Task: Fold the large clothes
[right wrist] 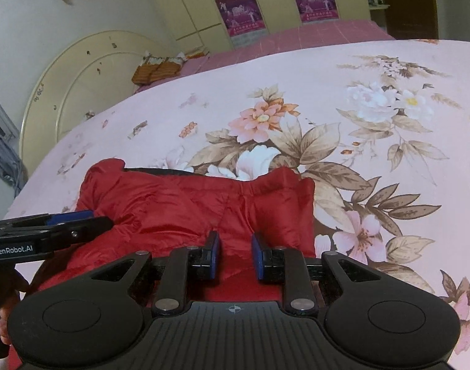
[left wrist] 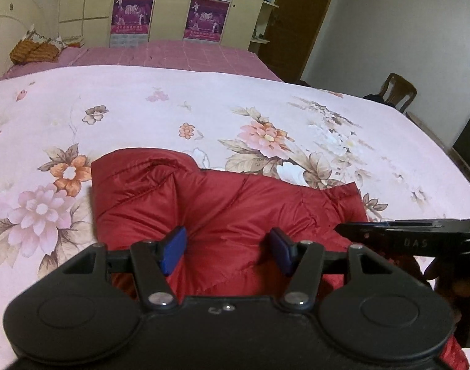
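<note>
A red puffy jacket [left wrist: 222,197] lies bunched on the floral bed cover [left wrist: 204,108], its collar end toward the far side. My left gripper [left wrist: 227,249] has its blue pads pressed into a thick fold of the jacket near its close edge, with creases running to the pads. My right gripper [right wrist: 235,254] pinches a narrower fold of the same jacket [right wrist: 188,203] between pads that stand close together. Each gripper shows side-on in the other's view: the right gripper [left wrist: 339,228] at the jacket's right edge, the left gripper [right wrist: 106,220] at its left edge.
The floral cover [right wrist: 358,123] spreads wide beyond and to both sides of the jacket. Behind it are a pink sheet [left wrist: 173,55], orange pillows [left wrist: 34,51], a cream headboard [right wrist: 80,77] and a wardrobe with posters [left wrist: 130,9]. A wooden chair [left wrist: 398,91] stands at the far right.
</note>
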A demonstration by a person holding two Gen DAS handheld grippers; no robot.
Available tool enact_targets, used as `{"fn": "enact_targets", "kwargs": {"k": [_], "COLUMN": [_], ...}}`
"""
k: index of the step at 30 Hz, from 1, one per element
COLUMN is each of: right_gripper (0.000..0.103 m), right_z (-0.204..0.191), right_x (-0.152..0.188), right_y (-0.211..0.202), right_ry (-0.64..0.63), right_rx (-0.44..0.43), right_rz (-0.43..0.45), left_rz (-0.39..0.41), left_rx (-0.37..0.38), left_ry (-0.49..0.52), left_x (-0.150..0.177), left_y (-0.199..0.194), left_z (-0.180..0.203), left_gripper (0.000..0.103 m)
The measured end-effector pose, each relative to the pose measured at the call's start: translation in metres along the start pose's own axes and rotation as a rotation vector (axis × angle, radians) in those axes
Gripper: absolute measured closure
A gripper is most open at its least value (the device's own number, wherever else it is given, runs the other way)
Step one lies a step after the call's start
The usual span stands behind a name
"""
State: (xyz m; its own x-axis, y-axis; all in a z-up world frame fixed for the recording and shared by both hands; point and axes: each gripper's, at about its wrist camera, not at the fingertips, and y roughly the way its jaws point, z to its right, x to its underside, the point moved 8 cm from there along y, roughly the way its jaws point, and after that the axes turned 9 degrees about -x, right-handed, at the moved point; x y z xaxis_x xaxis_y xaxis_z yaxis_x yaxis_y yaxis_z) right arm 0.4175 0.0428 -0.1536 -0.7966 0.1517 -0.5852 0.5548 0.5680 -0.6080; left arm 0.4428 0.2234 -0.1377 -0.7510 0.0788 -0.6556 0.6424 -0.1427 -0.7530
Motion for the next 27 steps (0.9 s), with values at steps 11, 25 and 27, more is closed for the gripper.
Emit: {"fn": "enact_targets", "kwargs": {"k": [11,25,27], "right_gripper": [0.079,0.079,0.079], "right_z": [-0.024,-0.066,-0.064], "right_x": [-0.004,0.042,0.053], "right_y": [-0.054,-0.104,-0.099], "right_ry": [-0.029,-0.162,-0.18], "right_rx": [-0.058,-0.13,-0.117], "right_rz": [0.062,0.024,-0.009], "left_rz": [0.036,0.075,0.065], "left_rx": [-0.067,-0.096,-0.096], "left_ry": [-0.034,-0.03,-0.061], "left_x": [0.0,0.055,0.069], "left_y": [-0.034,-0.119,-0.125], "left_z": [0.011,0.05,0.05], "left_gripper": [0.046,0.046,0.046]}}
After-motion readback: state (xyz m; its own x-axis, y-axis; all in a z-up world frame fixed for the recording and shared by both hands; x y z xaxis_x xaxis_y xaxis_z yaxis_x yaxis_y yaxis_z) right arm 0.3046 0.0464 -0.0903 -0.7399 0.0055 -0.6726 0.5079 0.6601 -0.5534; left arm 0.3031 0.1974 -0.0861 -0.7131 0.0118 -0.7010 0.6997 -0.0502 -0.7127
